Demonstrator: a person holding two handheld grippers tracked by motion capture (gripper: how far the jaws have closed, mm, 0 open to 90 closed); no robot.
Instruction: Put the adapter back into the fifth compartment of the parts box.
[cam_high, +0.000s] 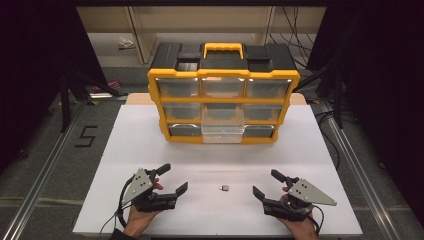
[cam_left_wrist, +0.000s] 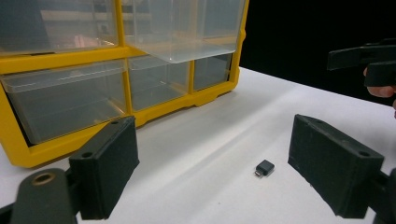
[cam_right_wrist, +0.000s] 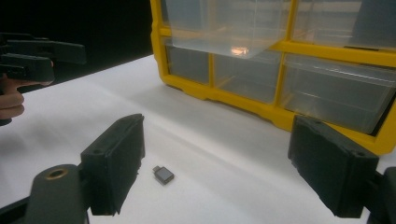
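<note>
A small dark grey adapter (cam_high: 224, 188) lies flat on the white table (cam_high: 150, 150), well in front of the organiser's (cam_high: 223, 105) pulled-out drawer (cam_high: 222, 134).

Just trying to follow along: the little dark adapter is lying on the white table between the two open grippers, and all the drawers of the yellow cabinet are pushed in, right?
Not quite. The bottom middle drawer of the yellow cabinet is pulled out, as the high view shows. The adapter does lie on the white table between the open left gripper and right gripper.

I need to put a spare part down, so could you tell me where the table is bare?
Bare strip: between the organizer and the two grippers, left and right. Crowded: between them, around the small adapter.
</note>
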